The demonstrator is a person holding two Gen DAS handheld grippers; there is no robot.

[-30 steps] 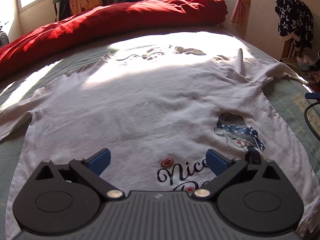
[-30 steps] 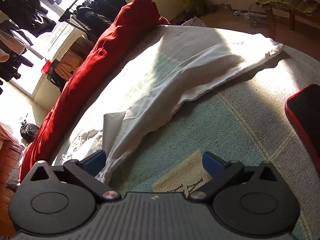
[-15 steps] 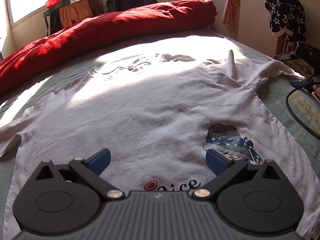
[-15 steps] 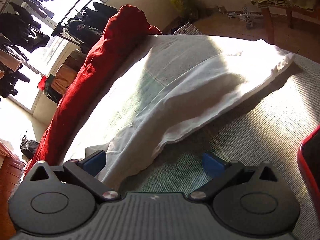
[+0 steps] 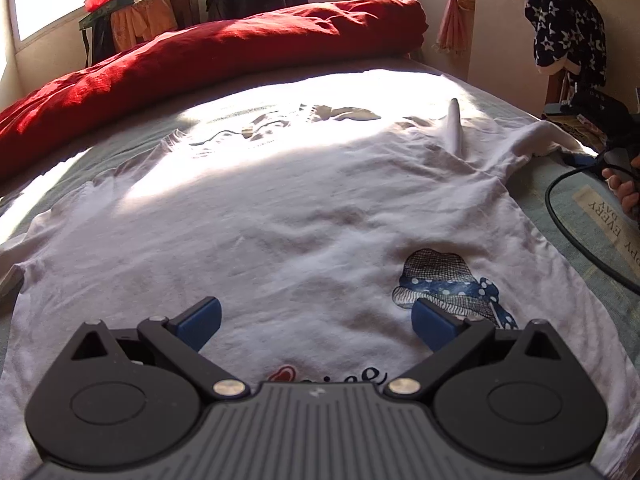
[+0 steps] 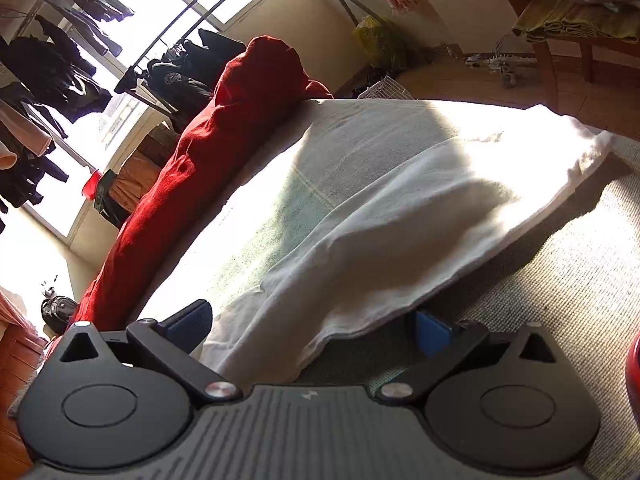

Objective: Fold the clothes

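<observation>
A white T-shirt (image 5: pixel 280 216) with a blue hat print (image 5: pixel 444 284) and dark lettering lies spread flat on the bed. My left gripper (image 5: pixel 318 320) hovers open over its lower middle, nothing between the blue pads. In the right wrist view the shirt's sleeve (image 6: pixel 400 220) lies on the green bedspread. My right gripper (image 6: pixel 310 328) is open and low, its jaws standing either side of the sleeve's near edge, with cloth between the pads. At the far right of the left wrist view, the right gripper's black body (image 5: pixel 608 120) and a hand (image 5: pixel 624 188) show beside the sleeve.
A rolled red duvet (image 5: pixel 224 52) runs along the bed's far side. A black cable (image 5: pixel 568 216) loops on the bedspread at right. A starry garment (image 5: pixel 568 32) hangs on a chair. A red object (image 6: pixel 633 372) sits at the right edge. Clothes hang by the window (image 6: pixel 60 80).
My left gripper moved forward over the shirt, so the lettering slid under it. My right gripper advanced along the bedspread onto the sleeve's edge, which now lies between its pads.
</observation>
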